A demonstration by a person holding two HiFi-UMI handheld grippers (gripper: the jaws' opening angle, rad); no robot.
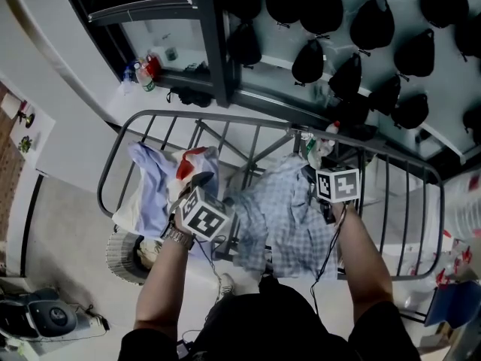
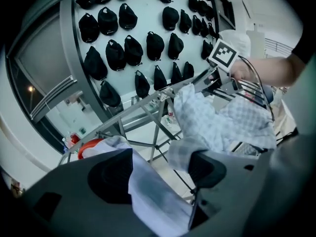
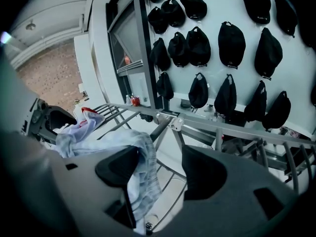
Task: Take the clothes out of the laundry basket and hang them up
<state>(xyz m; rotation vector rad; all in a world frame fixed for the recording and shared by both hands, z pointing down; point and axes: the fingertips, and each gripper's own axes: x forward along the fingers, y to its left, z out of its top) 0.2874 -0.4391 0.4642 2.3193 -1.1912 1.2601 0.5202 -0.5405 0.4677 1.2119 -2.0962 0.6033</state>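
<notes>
your blue-and-white checked shirt (image 1: pixel 282 209) lies rumpled over the rails of the drying rack (image 1: pixel 150 115), just beside a pale lilac garment (image 1: pixel 150 175). your left gripper (image 2: pixel 160 169) stands wide open, with pale cloth loose between its jaws. your right gripper (image 3: pixel 160 169) is open too, shirt fabric draped against one jaw. bare rails show beyond the shirt on your right.

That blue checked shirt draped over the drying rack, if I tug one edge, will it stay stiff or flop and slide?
Probably floppy: the checked shirt sags in soft folds across the drying rack bars. Likely light, since it looks thin. It may slide off, as it only lies draped there.
</notes>
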